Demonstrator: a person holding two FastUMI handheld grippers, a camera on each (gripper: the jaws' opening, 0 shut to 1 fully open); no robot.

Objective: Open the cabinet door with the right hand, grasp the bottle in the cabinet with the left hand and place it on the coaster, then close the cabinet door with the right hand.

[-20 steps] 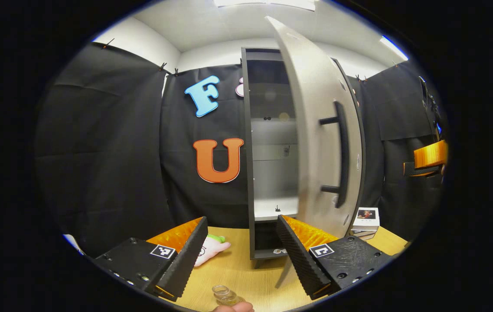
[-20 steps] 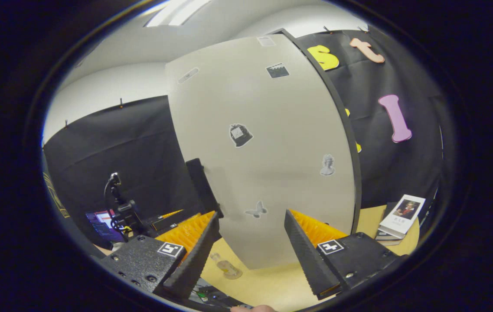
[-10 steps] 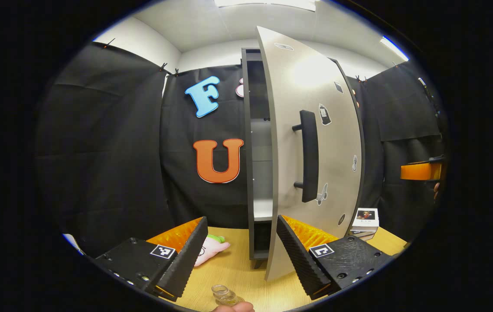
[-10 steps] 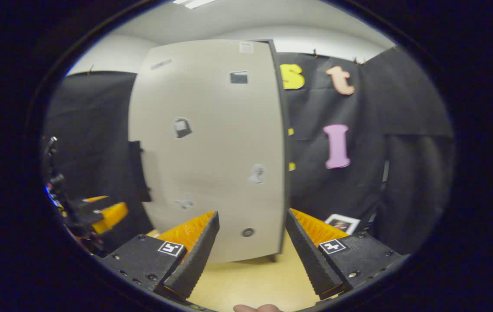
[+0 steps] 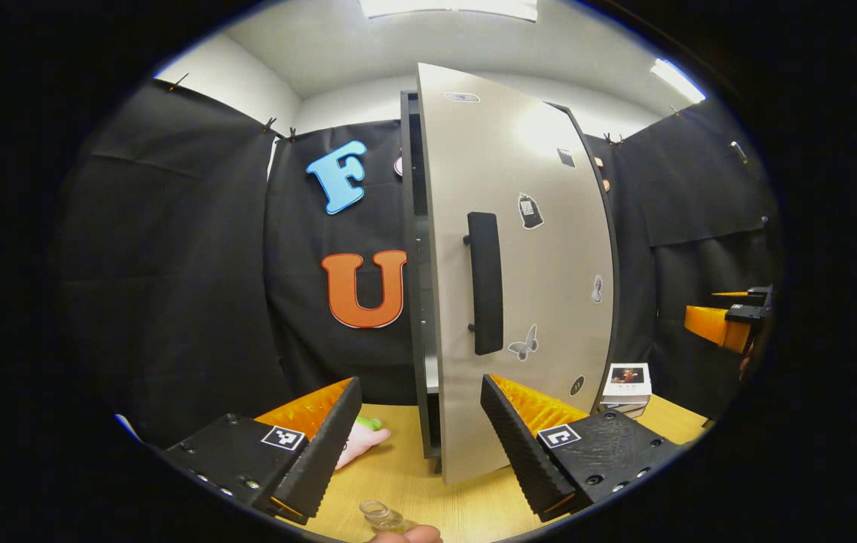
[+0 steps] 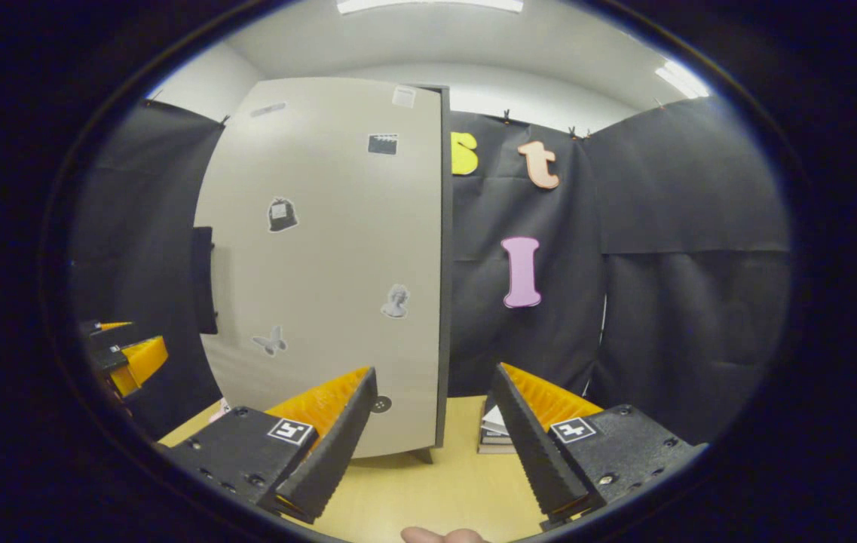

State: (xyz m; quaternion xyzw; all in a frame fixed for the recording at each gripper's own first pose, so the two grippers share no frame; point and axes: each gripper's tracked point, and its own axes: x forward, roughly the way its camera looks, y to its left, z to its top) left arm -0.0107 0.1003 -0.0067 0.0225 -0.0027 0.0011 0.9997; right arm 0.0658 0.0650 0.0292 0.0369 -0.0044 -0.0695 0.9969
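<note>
The tall grey cabinet [image 5: 411,226] stands at the back of the wooden table, its pale door [image 5: 541,249] swung almost shut with a narrow gap left at the handle side. A dark bar handle [image 5: 485,283] runs down the door. The clear bottle [image 5: 381,517] stands on the table just below my left gripper [image 5: 420,383], which is open and holds nothing. My right gripper [image 6: 434,373] is open too, facing the door's hinge edge [image 6: 443,264] without touching it. It also appears at the far right in the left gripper view as the right gripper [image 5: 726,320].
A pink plush toy [image 5: 356,445] lies left of the cabinet's foot. A small stack of books [image 5: 628,385] sits to the cabinet's right, seen also as the books [image 6: 494,434]. Light wooden table [image 6: 428,490] lies in front. My left gripper [image 6: 123,354] shows at the left edge.
The cabinet door swung from wide open to almost shut. My right gripper turned right and drew back from the door. My left gripper barely moved.
</note>
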